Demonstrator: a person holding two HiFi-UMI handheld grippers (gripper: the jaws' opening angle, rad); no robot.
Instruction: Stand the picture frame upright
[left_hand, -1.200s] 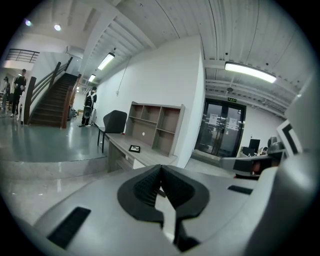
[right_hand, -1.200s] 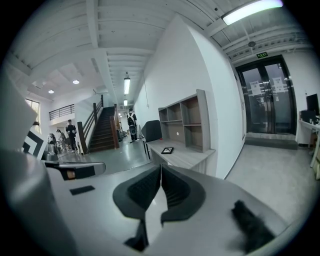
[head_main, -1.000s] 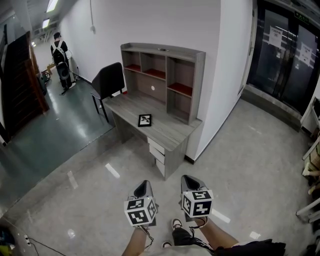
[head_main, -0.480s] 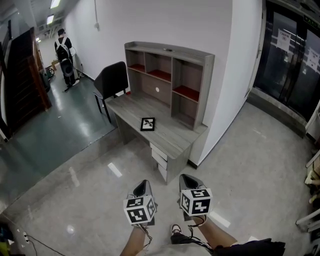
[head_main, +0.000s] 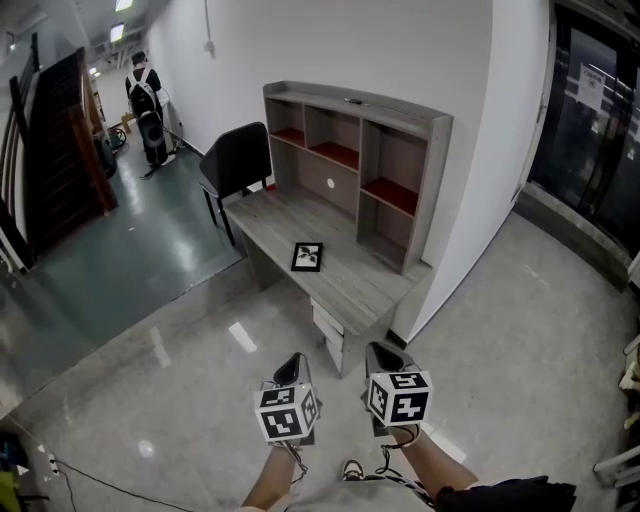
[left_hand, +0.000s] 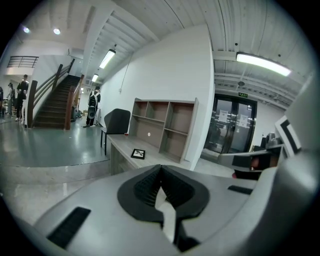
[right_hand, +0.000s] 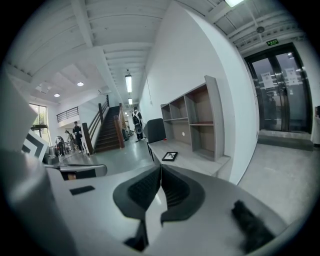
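A small black picture frame lies flat on the grey wooden desk, in front of its shelf unit. It also shows far ahead as a small dark frame in the left gripper view and as the same frame in the right gripper view. My left gripper and right gripper are side by side over the floor, well short of the desk. Both are shut with nothing between the jaws.
A black chair stands at the desk's far end. The shelf unit rises along the white wall. Desk drawers face me. A person stands down the corridor beside a wooden staircase. Glass doors at right.
Both grippers and the head have advanced toward the desk; the desk and frame sit lower and closer in the head view. Jaws stay shut.
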